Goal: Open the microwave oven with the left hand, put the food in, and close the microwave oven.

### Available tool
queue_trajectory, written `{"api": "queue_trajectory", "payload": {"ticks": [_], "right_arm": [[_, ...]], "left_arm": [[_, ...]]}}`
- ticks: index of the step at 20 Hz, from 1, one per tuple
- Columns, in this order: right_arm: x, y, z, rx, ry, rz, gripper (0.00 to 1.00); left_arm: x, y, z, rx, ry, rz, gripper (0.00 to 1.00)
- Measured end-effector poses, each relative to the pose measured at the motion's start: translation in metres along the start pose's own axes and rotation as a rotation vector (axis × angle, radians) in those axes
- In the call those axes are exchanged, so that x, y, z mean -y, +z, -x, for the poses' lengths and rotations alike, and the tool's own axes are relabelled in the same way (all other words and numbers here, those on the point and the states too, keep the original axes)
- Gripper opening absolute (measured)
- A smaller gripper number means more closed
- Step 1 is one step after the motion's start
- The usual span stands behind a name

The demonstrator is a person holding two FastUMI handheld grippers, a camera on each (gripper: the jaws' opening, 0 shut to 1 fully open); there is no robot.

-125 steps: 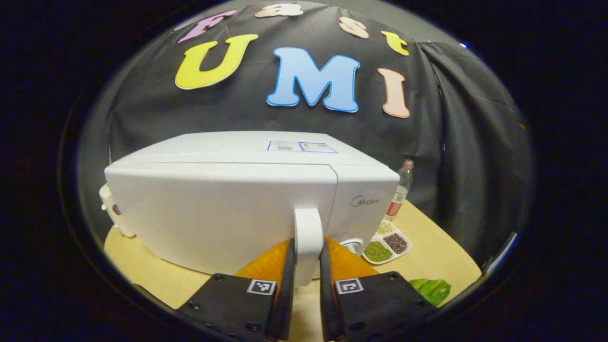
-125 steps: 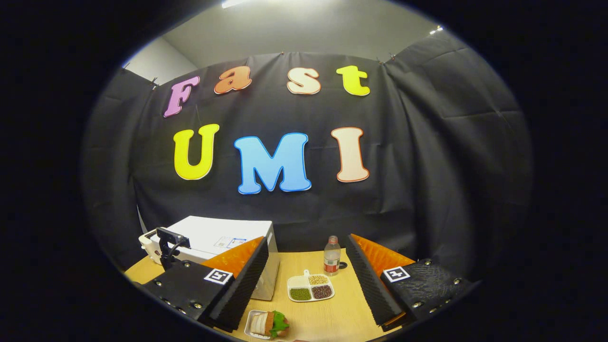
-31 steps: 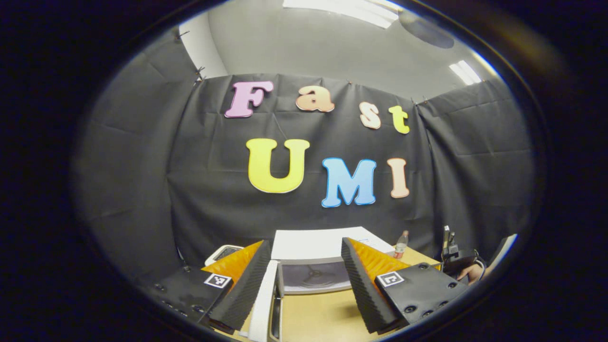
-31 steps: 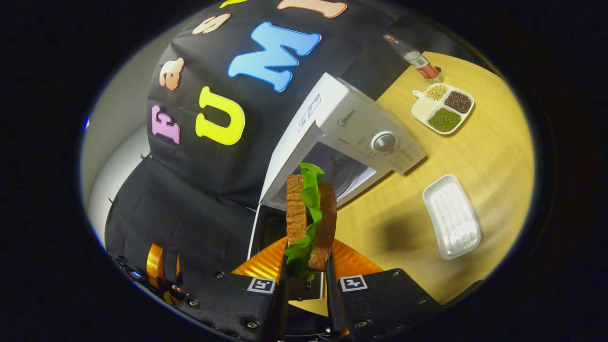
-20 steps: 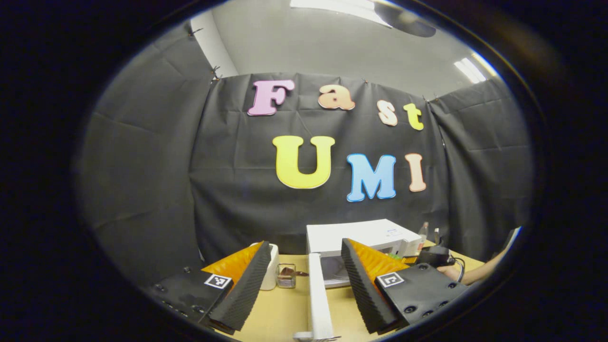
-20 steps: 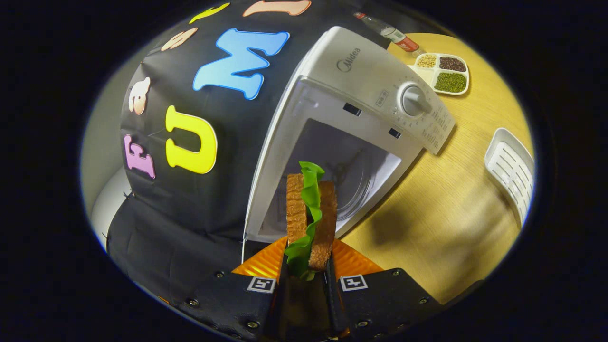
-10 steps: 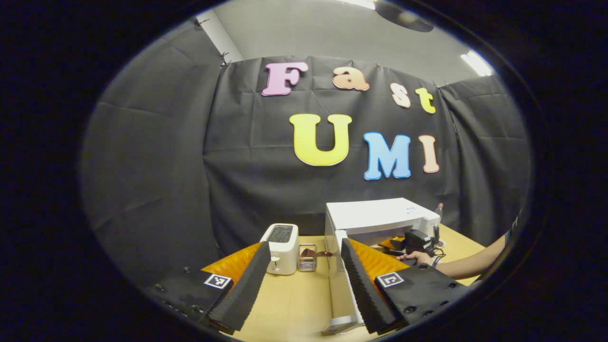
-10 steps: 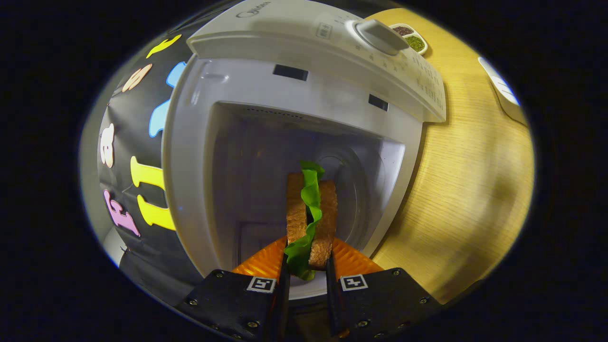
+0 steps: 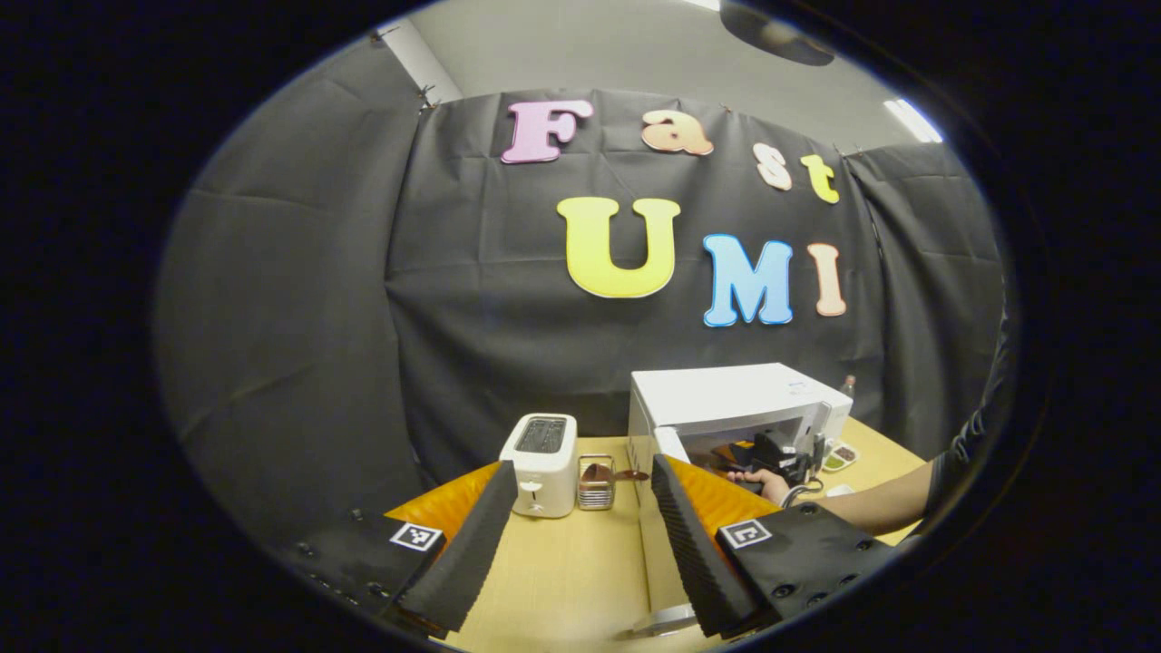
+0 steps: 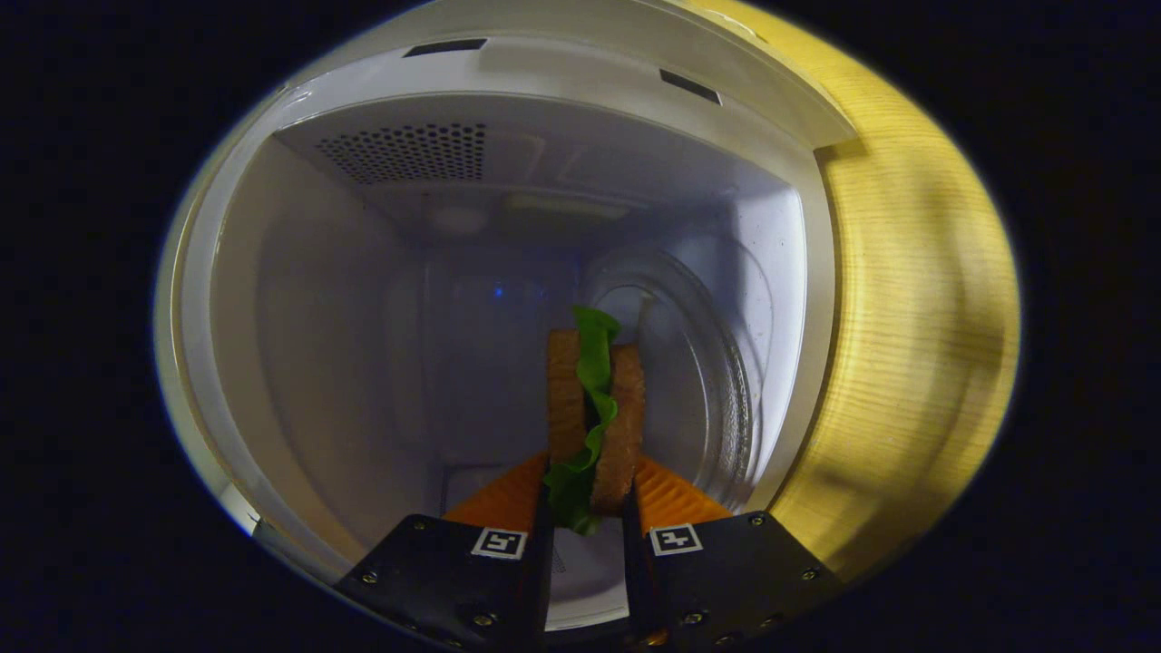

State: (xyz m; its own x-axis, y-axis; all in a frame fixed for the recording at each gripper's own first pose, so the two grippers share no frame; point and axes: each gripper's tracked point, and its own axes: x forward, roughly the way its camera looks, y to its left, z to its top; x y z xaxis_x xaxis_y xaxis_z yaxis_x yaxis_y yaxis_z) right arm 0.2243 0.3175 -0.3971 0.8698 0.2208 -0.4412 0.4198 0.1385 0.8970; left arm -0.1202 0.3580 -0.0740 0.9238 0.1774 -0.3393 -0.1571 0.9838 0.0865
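White cavity walls of the microwave (image 10: 299, 299) surround your right gripper (image 10: 585, 508), which is clamped on the sandwich (image 10: 594, 417), held on edge beside the glass turntable (image 10: 698, 363) so it clears the opening. Your left gripper (image 9: 576, 535) hangs spread and empty in front of the microwave (image 9: 726, 399), near the swung-out door (image 9: 658, 535), probably ready to close it. Next, lower the sandwich onto the turntable.

Microwave (image 10: 299, 299) cavity open ahead (glass turntable (image 10: 698, 381) beside sandwich (image 10: 594, 413)).
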Motion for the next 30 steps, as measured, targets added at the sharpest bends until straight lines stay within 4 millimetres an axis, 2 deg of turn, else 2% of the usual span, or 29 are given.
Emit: {"api": "queue_trajectory", "payload": {"ticks": [3, 4, 5, 7, 10, 12, 15, 17, 20, 23, 25, 28, 29, 30], "right_arm": [[0.007, 0.01, 0.006, 0.008, -0.074, 0.064, 0.4], [0.01, 0.008, 0.009, -0.001, -0.108, 0.097, 0.45], [0.011, 0.011, 0.018, -0.012, -0.147, 0.138, 0.44], [0.007, 0.021, 0.031, -0.009, -0.186, 0.267, 0.53], [0.004, 0.038, 0.053, 0.002, -0.241, 0.441, 0.53], [-0.003, 0.045, 0.068, -0.009, -0.242, 0.558, 0.61], [-0.014, 0.055, 0.094, -0.017, -0.234, 0.733, 0.61], [-0.03, 0.061, 0.121, -0.019, -0.205, 0.869, 0.61], [-0.068, 0.071, 0.157, 0.031, -0.109, 1.071, 0.61], [-0.114, 0.073, 0.206, 0.076, 0.025, 1.181, 0.61], [-0.139, 0.08, 0.239, 0.114, 0.088, 1.233, 0.61], [-0.172, 0.102, 0.285, 0.189, 0.127, 1.261, 0.61], [-0.177, 0.111, 0.3, 0.208, 0.123, 1.273, 0.61], [-0.182, 0.12, 0.311, 0.218, 0.112, 1.29, 0.69]], "left_arm": [[0.003, 0.002, -0.003, 0.004, -0.005, -0.005, 0.95], [0.004, 0.004, -0.005, 0.008, -0.009, -0.001, 0.95], [0.005, 0.004, -0.006, 0.012, -0.012, 0.005, 0.95], [0.01, 0.005, -0.011, 0.016, -0.02, 0.016, 0.95], [0.023, 0.007, -0.017, 0.028, -0.049, 0.026, 0.96], [0.034, 0.011, -0.021, 0.038, -0.072, 0.025, 0.95], [0.05, 0.015, -0.024, 0.049, -0.106, 0.02, 0.95], [0.062, 0.02, -0.026, 0.06, -0.127, 0.021, 0.95], [0.081, 0.029, -0.028, 0.084, -0.155, 0.021, 0.95], [0.099, 0.038, -0.03, 0.11, -0.178, 0.023, 0.95], [0.115, 0.042, -0.031, 0.112, -0.192, 0.013, 0.96], [0.14, 0.058, -0.028, 0.15, -0.209, -0.006, 0.95], [0.148, 0.063, -0.028, 0.165, -0.211, -0.008, 0.96], [0.157, 0.066, -0.028, 0.176, -0.214, -0.008, 0.96]]}}
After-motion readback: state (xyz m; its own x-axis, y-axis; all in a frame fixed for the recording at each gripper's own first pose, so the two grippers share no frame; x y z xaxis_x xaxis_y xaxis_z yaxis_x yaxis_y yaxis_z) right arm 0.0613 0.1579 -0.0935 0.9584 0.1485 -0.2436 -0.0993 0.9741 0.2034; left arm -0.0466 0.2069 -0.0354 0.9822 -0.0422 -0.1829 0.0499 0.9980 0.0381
